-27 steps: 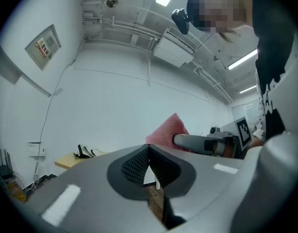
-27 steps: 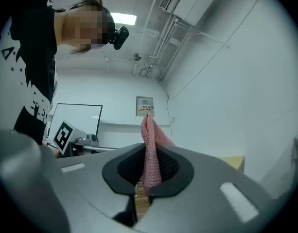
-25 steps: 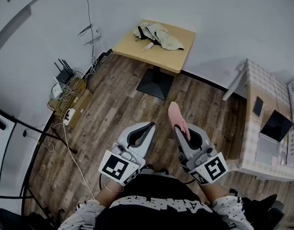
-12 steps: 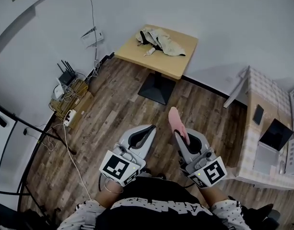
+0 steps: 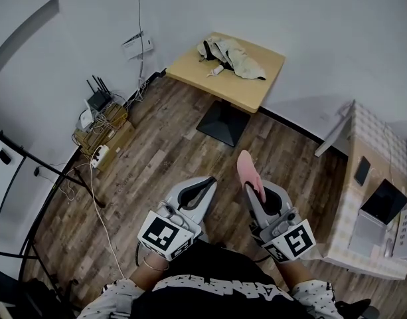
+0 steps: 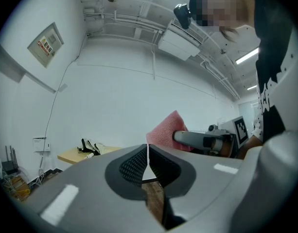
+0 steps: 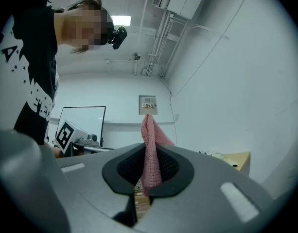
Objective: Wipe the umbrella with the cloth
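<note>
2 things are already in place: the pink cloth (image 7: 151,144) is clamped between the fingers of the right gripper (image 7: 149,166), its free end standing up beyond them, and the person faces the far tabletop (image 5: 256,88) where the umbrella (image 5: 234,57) lies. Nothing of the wiping itself looks begun. The umbrella, a pale crumpled bundle with a dark part at its left end, rests on the far half of the tabletop. It is well apart from both grippers, with a stretch of wooden floor (image 5: 157,145) between. The left gripper (image 6: 148,152) has its fingers pressed together with nothing between them. It is held just left of the right gripper, both close in front of the person's body. As I judge it, the task is at its approach stage: cloth secured, umbrella untouched. What is left is nearly everything. The gap to the tabletop has to be closed, the umbrella probably steadied with the empty left gripper, and the cloth brought onto the fabric and drawn along its surface.
</note>
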Demonstrator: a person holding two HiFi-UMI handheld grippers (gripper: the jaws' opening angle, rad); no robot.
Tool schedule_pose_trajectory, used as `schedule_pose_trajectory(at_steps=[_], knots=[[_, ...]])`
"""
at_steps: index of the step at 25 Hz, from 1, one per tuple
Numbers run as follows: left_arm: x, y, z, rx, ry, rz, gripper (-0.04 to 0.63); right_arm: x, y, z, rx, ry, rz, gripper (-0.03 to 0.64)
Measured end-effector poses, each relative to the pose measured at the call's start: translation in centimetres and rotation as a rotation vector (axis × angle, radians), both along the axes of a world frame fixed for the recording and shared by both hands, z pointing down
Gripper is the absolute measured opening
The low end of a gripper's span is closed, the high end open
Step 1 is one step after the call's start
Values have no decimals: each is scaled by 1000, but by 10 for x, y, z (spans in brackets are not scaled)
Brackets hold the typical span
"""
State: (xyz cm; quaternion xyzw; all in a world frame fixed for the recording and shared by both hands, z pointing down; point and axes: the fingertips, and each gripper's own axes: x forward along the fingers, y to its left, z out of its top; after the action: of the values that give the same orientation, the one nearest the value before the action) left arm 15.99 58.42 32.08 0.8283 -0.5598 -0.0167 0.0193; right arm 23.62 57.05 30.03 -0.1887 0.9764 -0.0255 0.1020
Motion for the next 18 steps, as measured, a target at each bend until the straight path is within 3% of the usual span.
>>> schedule_pose_trajectory(at_steps=[8, 18], knots=[[-42, -65, 0, 37, 40, 37, -6, -36, -64, -4, 39, 19, 52, 32], [-144, -173, 2, 29, 26, 87, -6, -142, -172, -11, 52, 33, 87, 32]])
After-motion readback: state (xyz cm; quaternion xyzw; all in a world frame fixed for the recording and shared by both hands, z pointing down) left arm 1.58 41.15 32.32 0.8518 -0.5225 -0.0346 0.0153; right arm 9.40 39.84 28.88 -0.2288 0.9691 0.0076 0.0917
